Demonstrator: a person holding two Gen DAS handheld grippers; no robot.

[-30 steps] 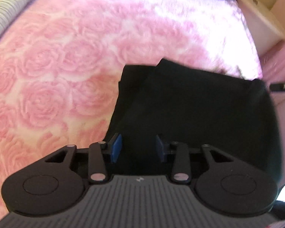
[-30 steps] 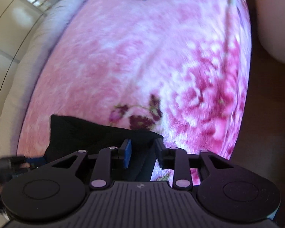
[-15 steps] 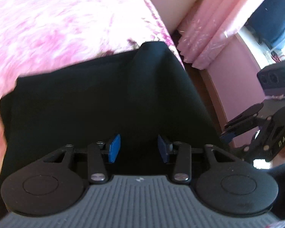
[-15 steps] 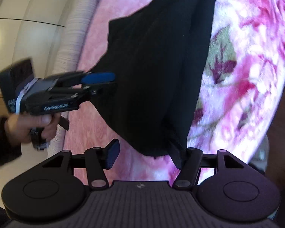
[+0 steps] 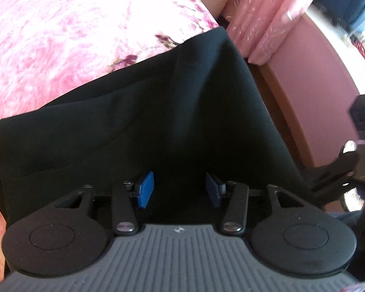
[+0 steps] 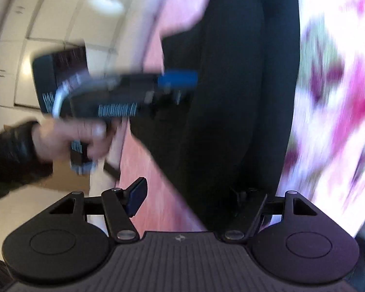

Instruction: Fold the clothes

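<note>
Left hand-held gripper (image 5: 180,189): jaws partly apart and opening, blue pads clear of the black garment (image 5: 158,112) lying folded right under them on the pink bed (image 5: 60,36). Right hand-held gripper (image 6: 194,199): jaws wide, garment's near end between them, contact unclear.

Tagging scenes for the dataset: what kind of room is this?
Most likely a bedroom. A black garment lies on a plush pink floral blanket that looks like a bed cover, pink curtains hang beside it, and pale cabinet doors like a wardrobe's show in the right wrist view.
</note>
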